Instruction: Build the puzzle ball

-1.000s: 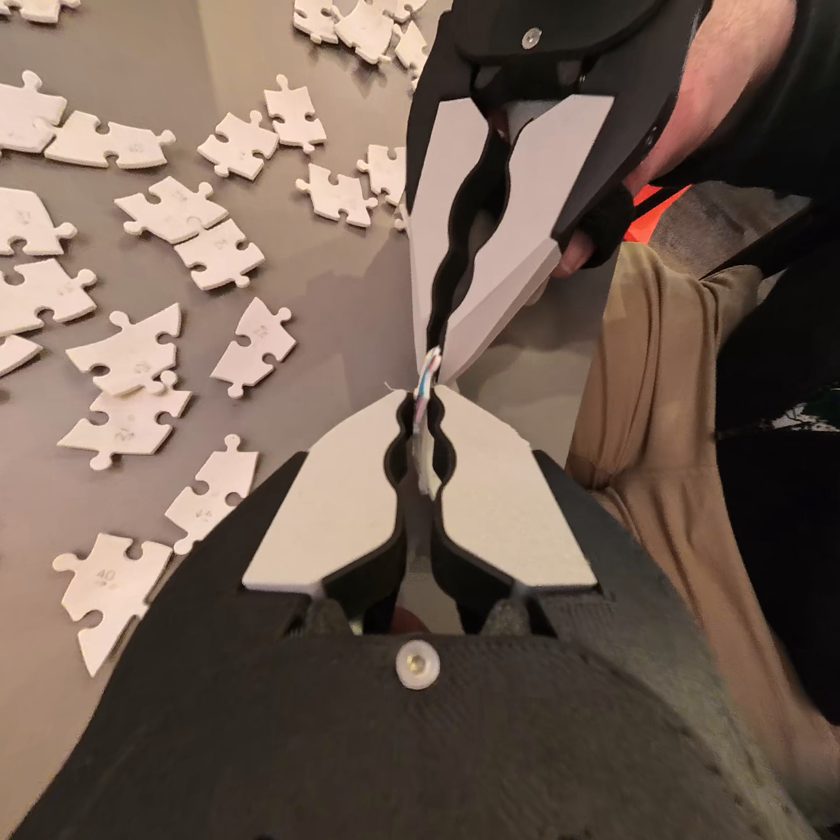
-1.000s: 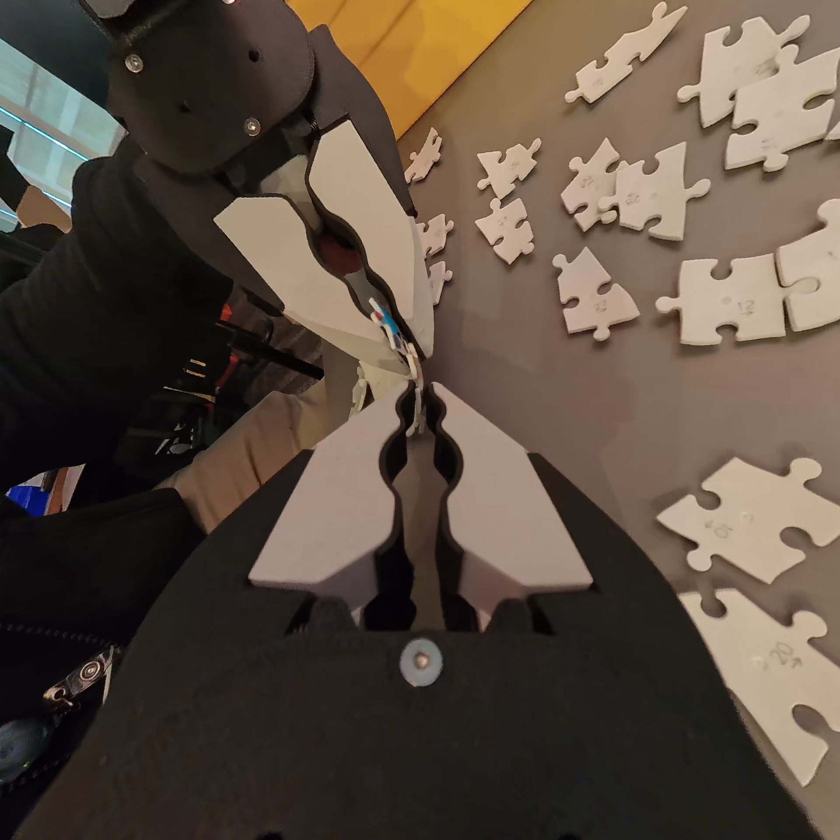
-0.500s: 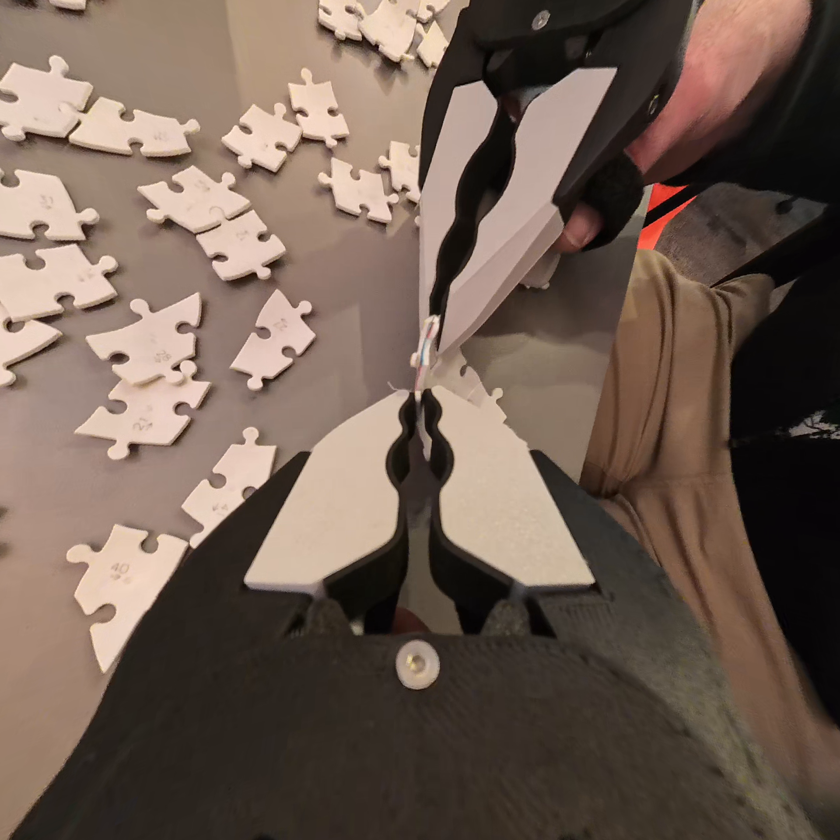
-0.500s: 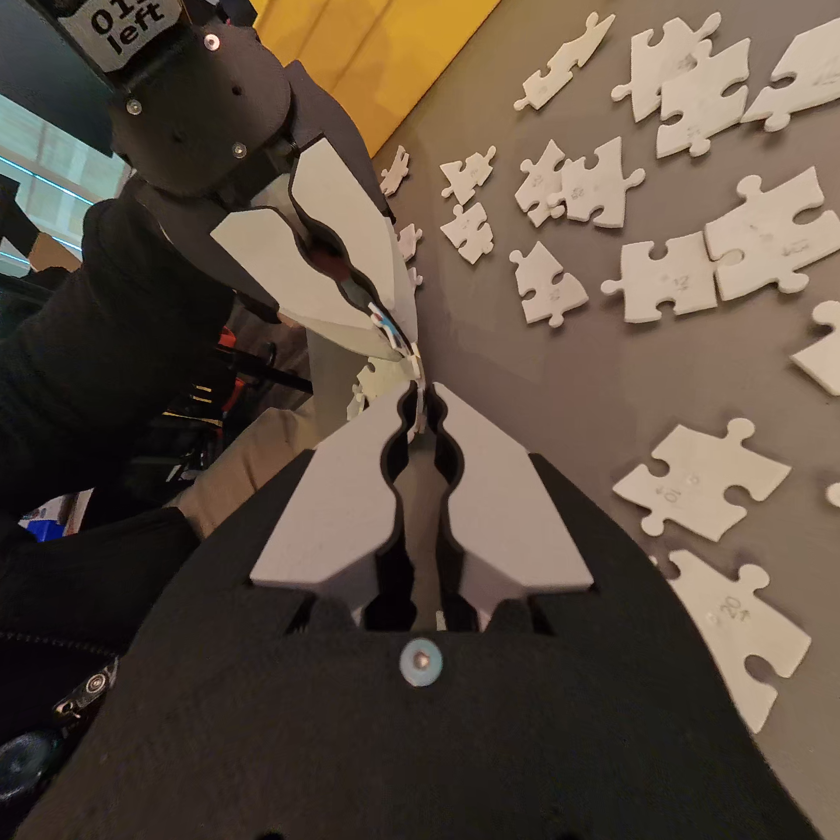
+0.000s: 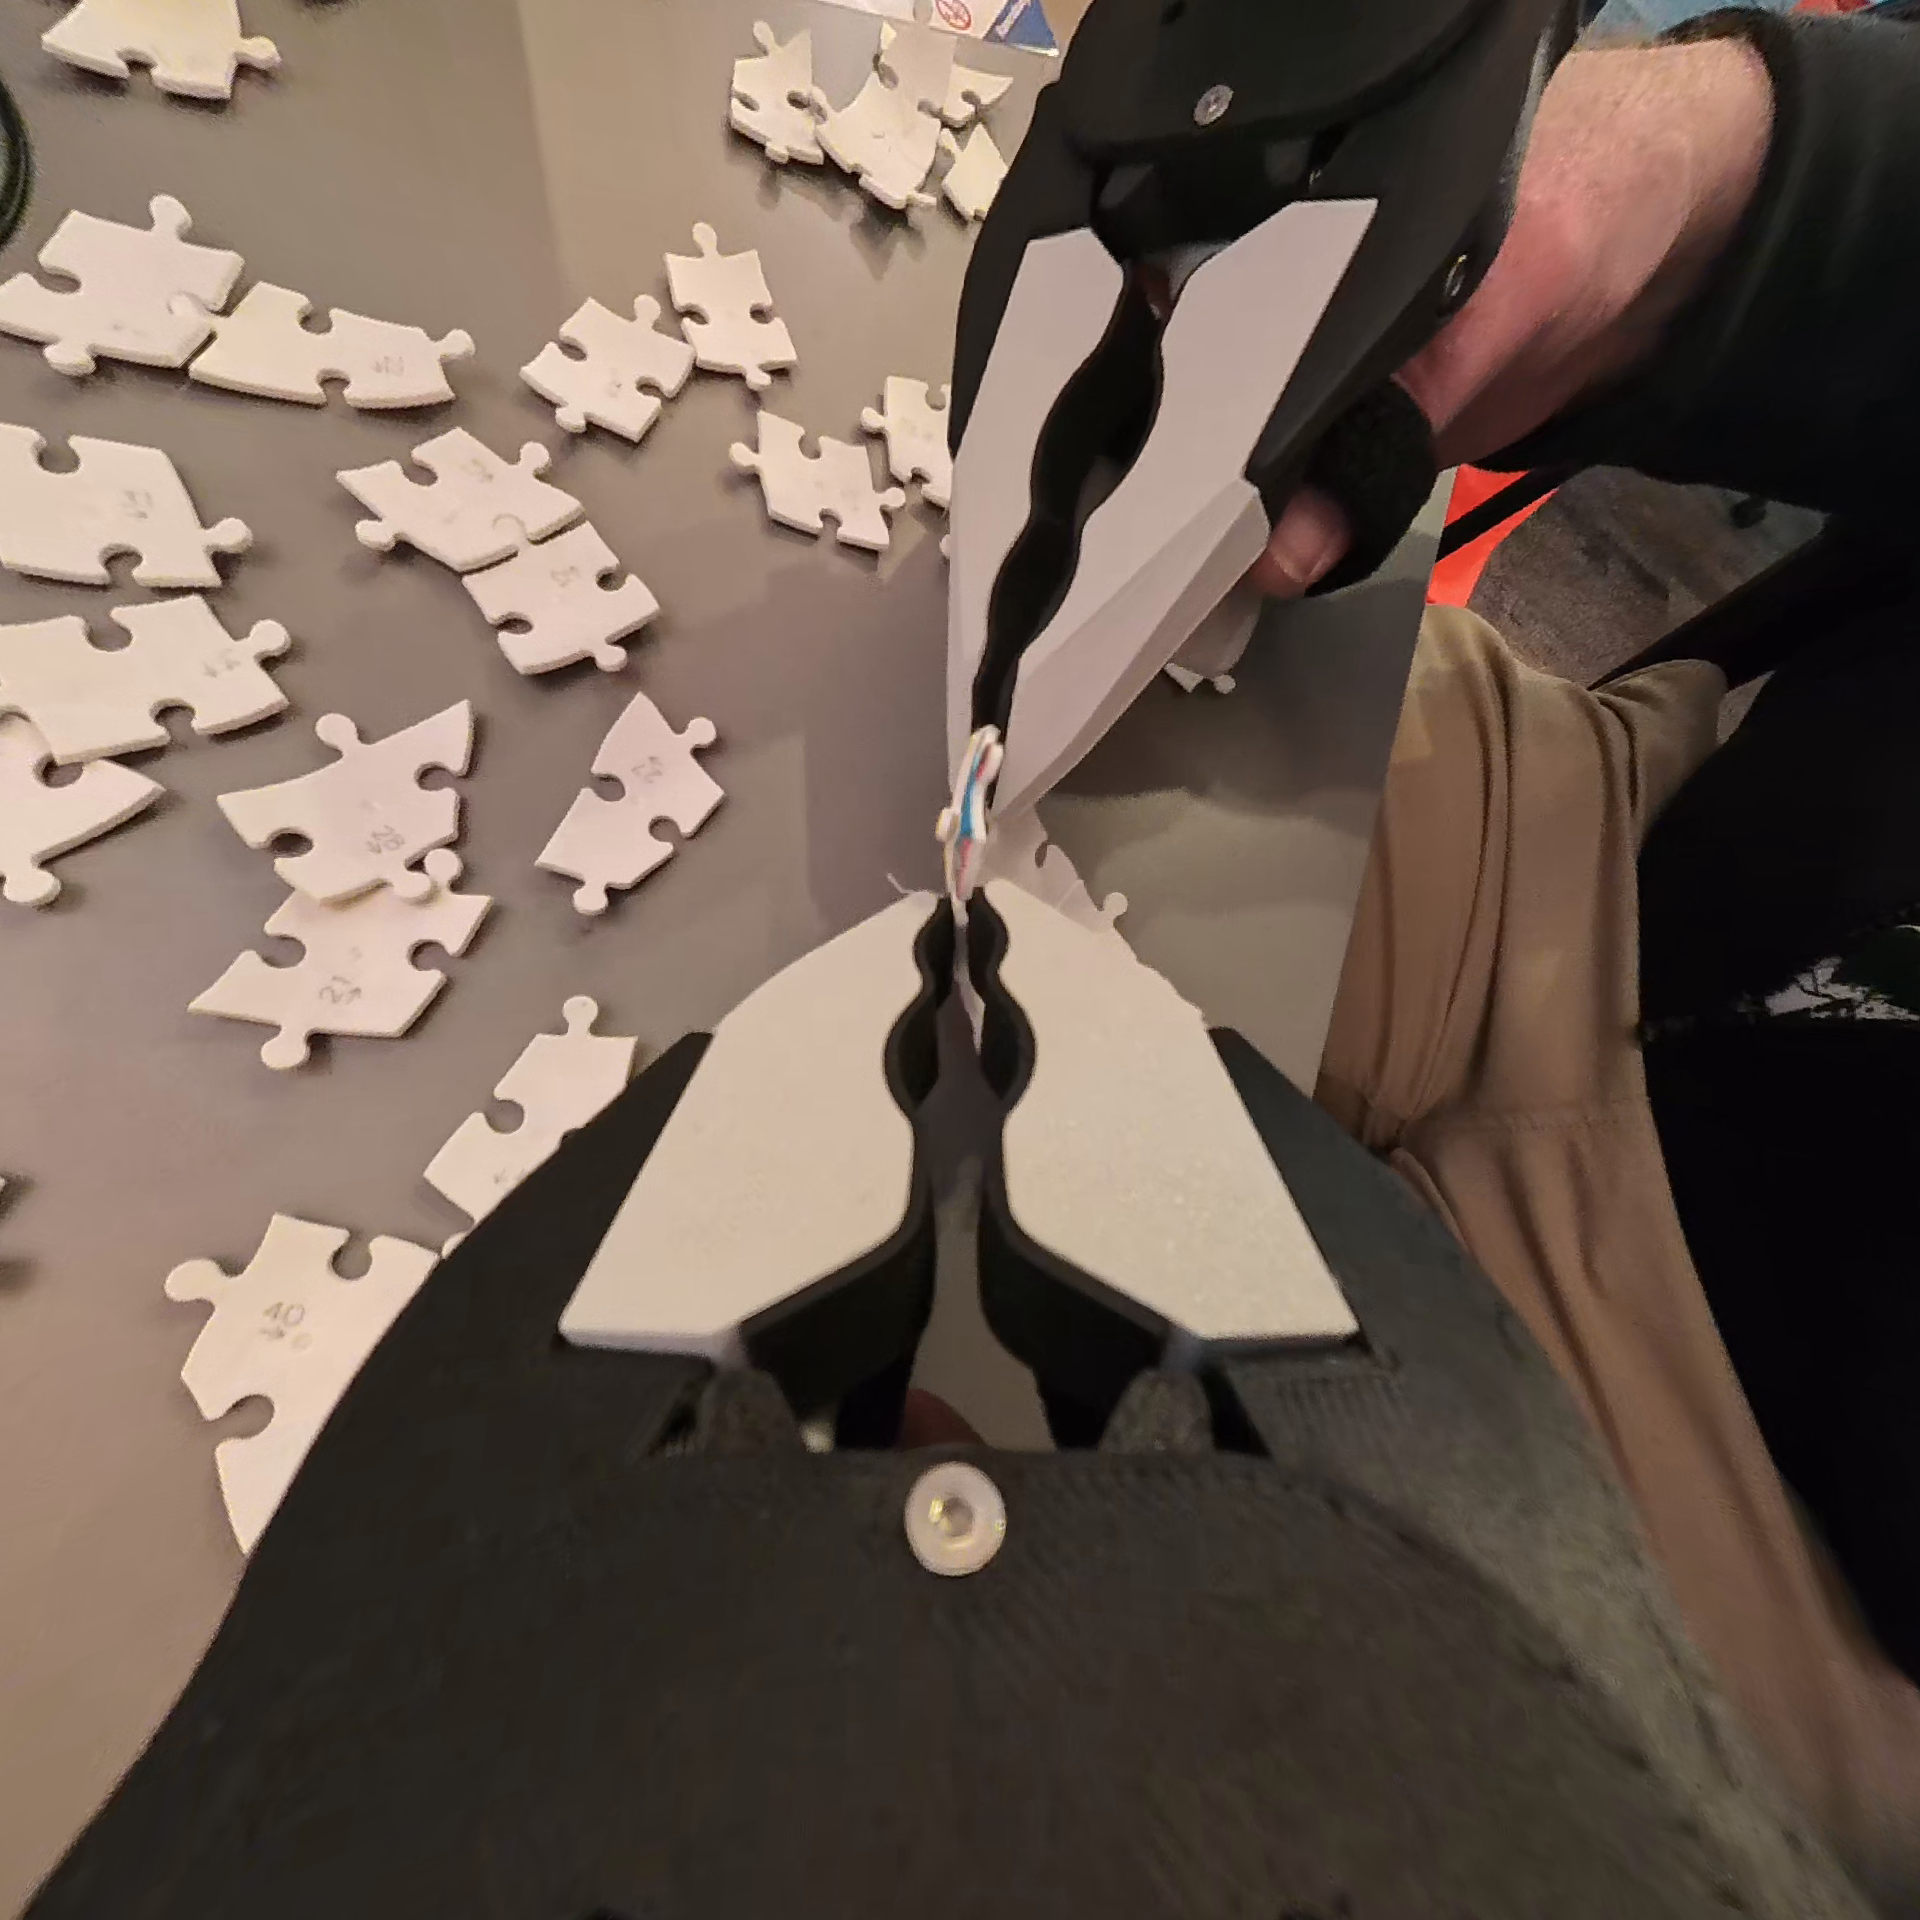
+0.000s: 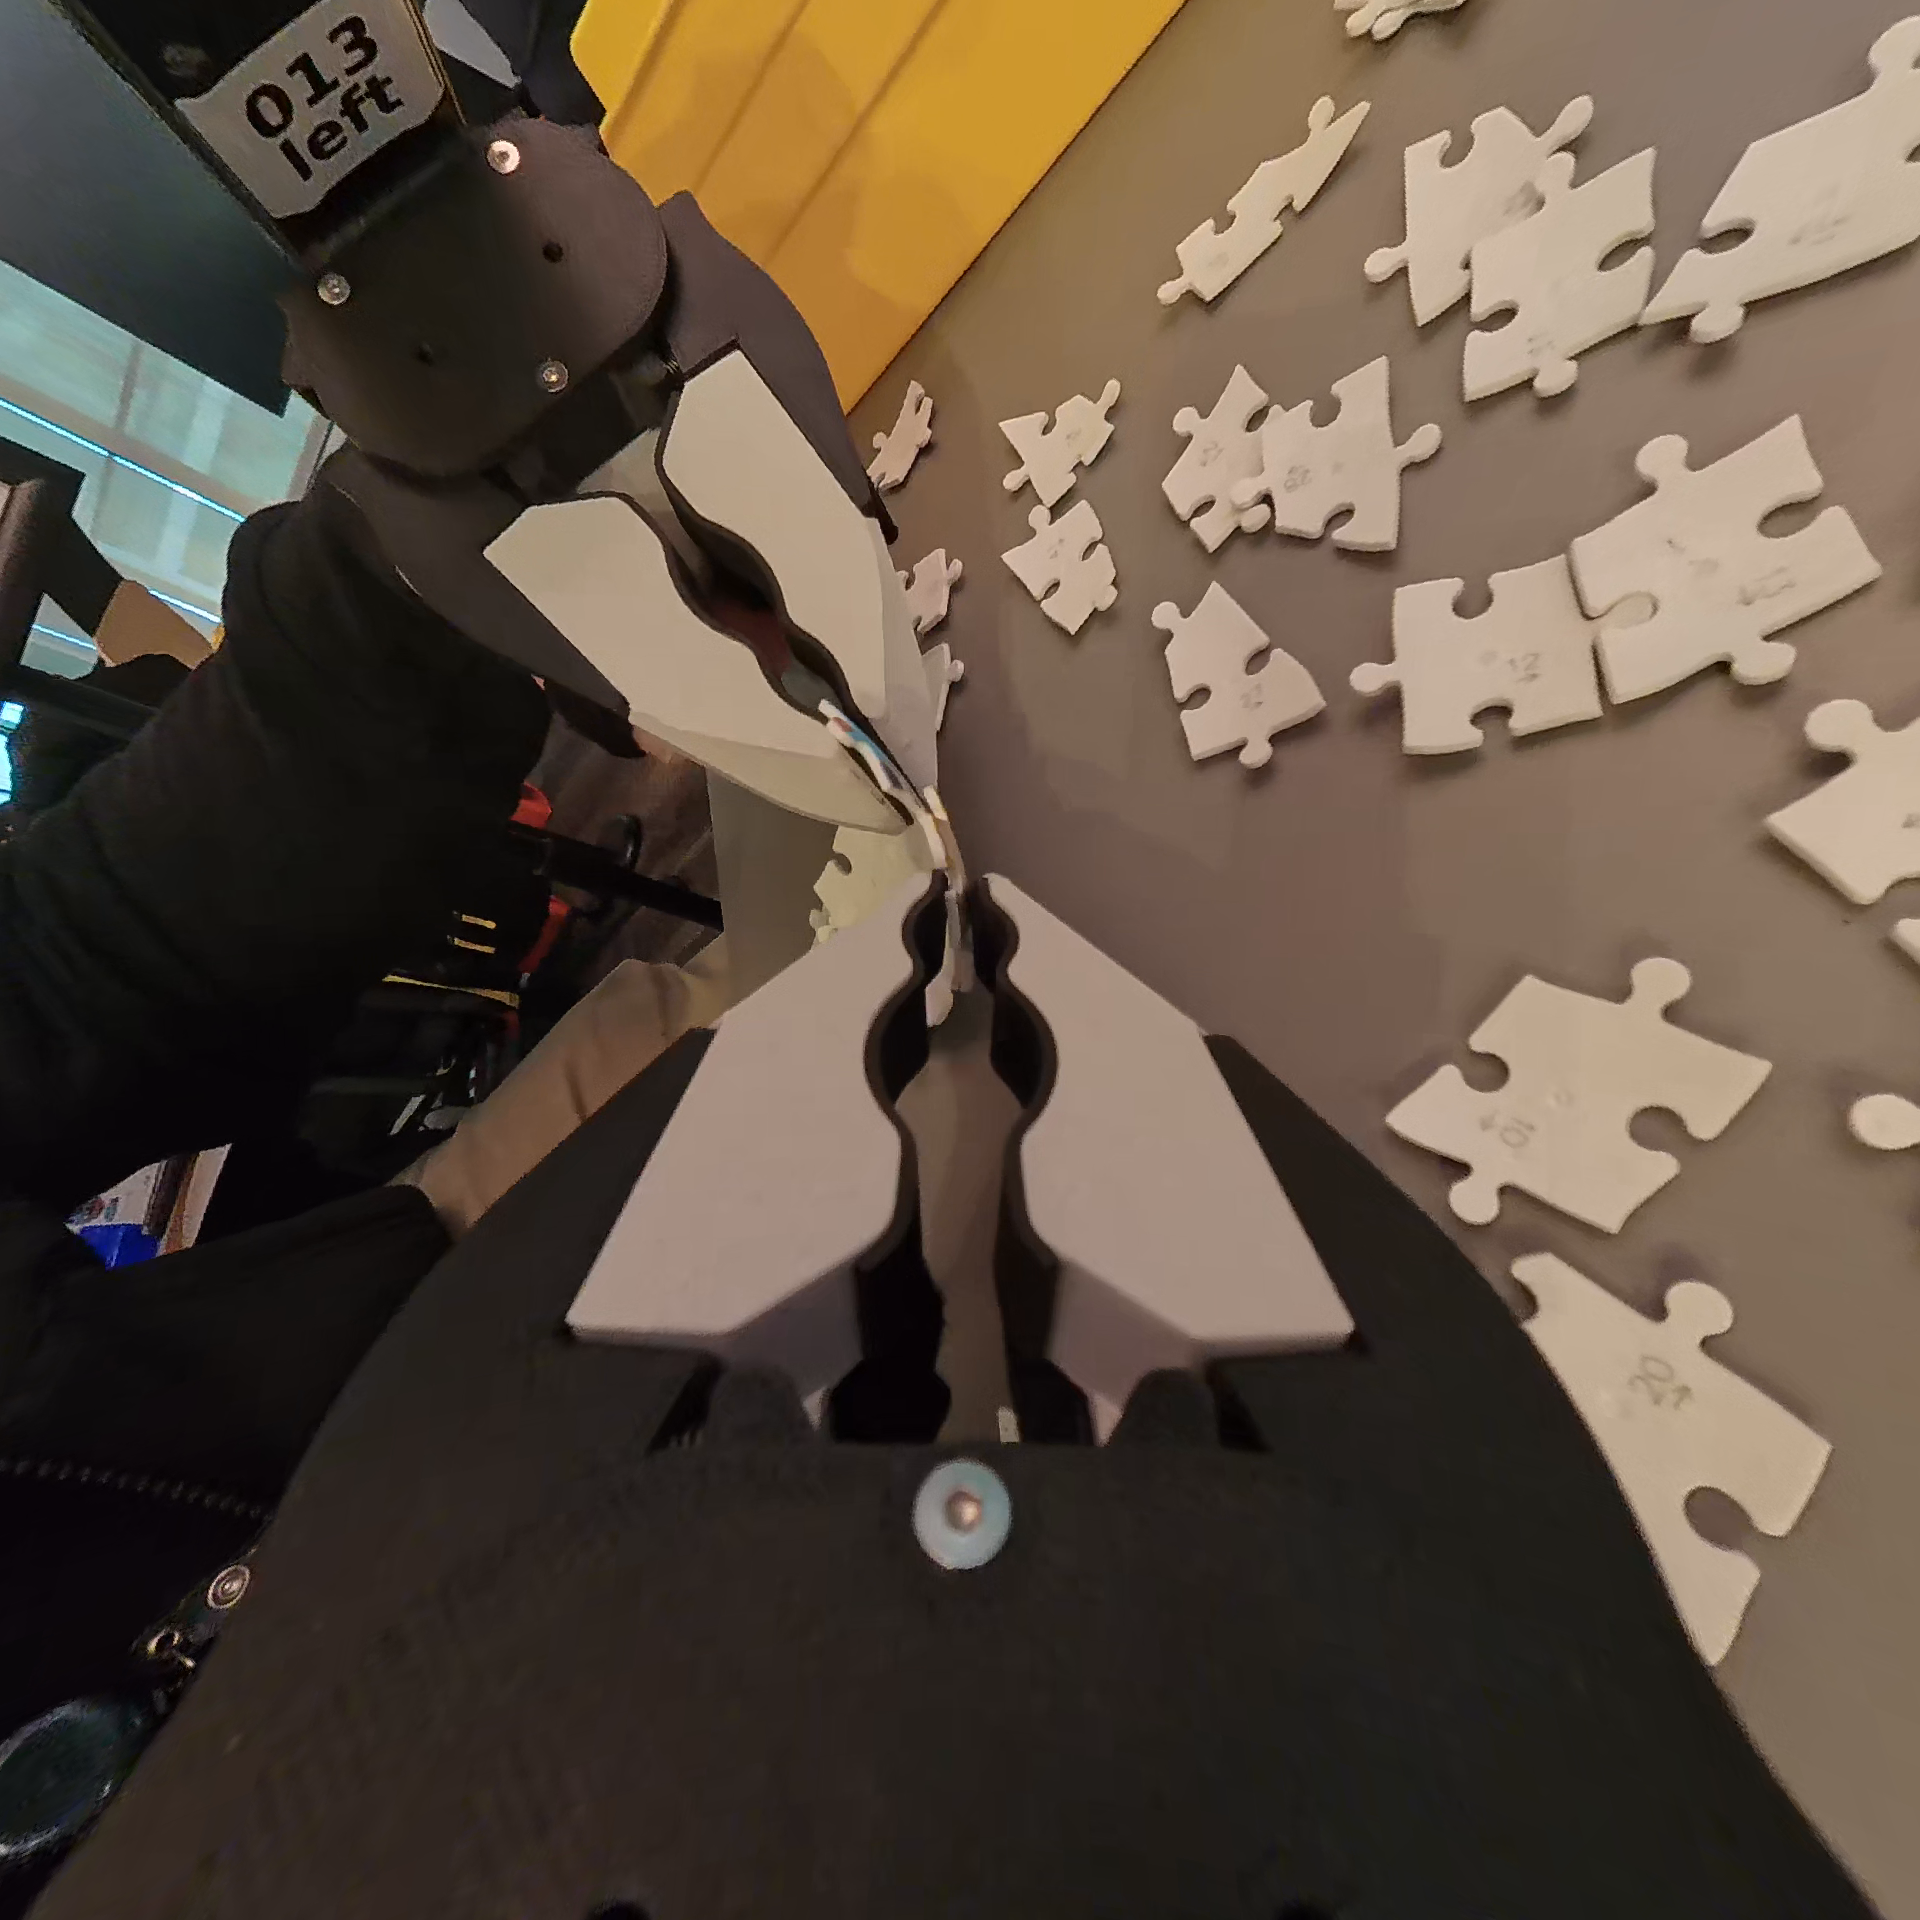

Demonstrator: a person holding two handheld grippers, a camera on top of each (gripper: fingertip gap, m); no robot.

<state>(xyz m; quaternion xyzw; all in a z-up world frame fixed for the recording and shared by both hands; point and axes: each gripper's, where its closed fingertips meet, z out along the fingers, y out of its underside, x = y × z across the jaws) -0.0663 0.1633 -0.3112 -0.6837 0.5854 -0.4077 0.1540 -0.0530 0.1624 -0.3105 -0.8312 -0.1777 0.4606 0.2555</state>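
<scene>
My left gripper (image 5: 961,914) is shut on a white puzzle piece (image 5: 968,982), seen edge-on between its tips. My right gripper (image 5: 987,764) reaches down from above, shut on a second piece with a coloured face (image 5: 971,810). The two pieces touch edge to edge above the grey table's near edge. In the right wrist view my right gripper (image 6: 956,899) holds its piece (image 6: 948,961), and my left gripper (image 6: 914,816) comes in from the upper left with its piece (image 6: 868,758). How the tabs sit against each other is hidden.
Several loose white pieces (image 5: 364,800) lie face down across the grey table (image 5: 831,644), and they also show in the right wrist view (image 6: 1486,665). A white cluster of pieces (image 6: 862,873) lies at the table edge under the tips. A yellow bin (image 6: 862,156) stands behind. A tan trouser leg (image 5: 1507,935) is beside the table. Left and right tips are no more than a few centimetres apart.
Both grippers stay shut and tip to tip. They have drifted together over the table, and the white cluster at the table edge has come into view under the tips.
</scene>
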